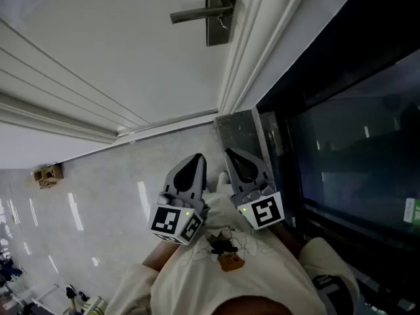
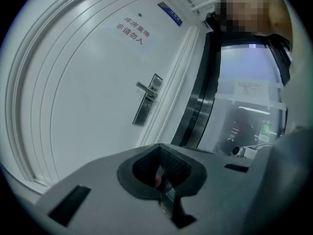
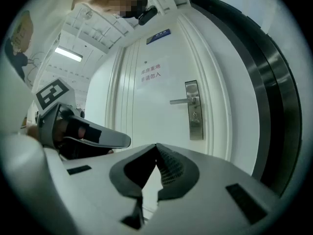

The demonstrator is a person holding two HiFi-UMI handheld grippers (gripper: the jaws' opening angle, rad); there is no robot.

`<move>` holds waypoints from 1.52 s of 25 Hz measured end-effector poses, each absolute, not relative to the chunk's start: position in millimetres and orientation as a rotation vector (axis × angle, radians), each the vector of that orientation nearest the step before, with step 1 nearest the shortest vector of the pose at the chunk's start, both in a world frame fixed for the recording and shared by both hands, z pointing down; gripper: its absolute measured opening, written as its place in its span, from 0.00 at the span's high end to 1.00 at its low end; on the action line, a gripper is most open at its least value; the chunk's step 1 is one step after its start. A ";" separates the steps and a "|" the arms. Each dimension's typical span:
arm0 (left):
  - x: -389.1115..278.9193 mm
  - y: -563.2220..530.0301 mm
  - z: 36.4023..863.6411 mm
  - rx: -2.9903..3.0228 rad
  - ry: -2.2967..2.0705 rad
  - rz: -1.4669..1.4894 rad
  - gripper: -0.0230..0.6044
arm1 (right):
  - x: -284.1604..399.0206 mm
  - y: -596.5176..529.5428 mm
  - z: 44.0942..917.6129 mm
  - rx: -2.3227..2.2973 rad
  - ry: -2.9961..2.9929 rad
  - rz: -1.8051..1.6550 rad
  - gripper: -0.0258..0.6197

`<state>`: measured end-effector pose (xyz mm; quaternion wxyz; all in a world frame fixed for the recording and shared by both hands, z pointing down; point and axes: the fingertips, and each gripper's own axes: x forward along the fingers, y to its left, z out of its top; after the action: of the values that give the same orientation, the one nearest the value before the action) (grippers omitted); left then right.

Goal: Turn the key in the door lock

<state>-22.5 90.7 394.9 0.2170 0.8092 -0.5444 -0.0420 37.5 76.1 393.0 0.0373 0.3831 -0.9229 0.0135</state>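
The white door (image 1: pixel 118 51) carries a steel lock plate (image 1: pixel 220 12) with a lever handle (image 1: pixel 197 13). A small key-like piece (image 1: pixel 224 23) hangs under the handle, too small to make out. The plate (image 3: pixel 194 110) and handle (image 3: pixel 183 101) also show in the right gripper view, and the same plate (image 2: pixel 146 101) in the left gripper view. My left gripper (image 1: pixel 197 159) and right gripper (image 1: pixel 232 155) are side by side close to my chest, well back from the door, both pointing at it. Both have their jaws together. A dim reddish spot (image 2: pixel 157 180) sits in the left jaws' hollow; I cannot name it.
A dark glass panel (image 1: pixel 354 143) in a black frame stands right of the door. A grey stone sill (image 1: pixel 237 131) lies at the door's foot. The floor (image 1: pixel 98 195) is glossy pale tile with a small brown object (image 1: pixel 47 173) at the left. A red-lettered notice (image 3: pixel 150 72) is on the door.
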 end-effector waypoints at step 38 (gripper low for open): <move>-61.2 -34.4 390.9 2.267 -1.441 -0.168 0.96 | 17.6 -145.7 329.2 1.496 -2.356 -0.613 0.95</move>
<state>-61.2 -34.4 390.9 0.2231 0.8211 -0.5219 -0.0608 17.6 -145.7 329.2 0.1415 0.5183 -0.8162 -0.2124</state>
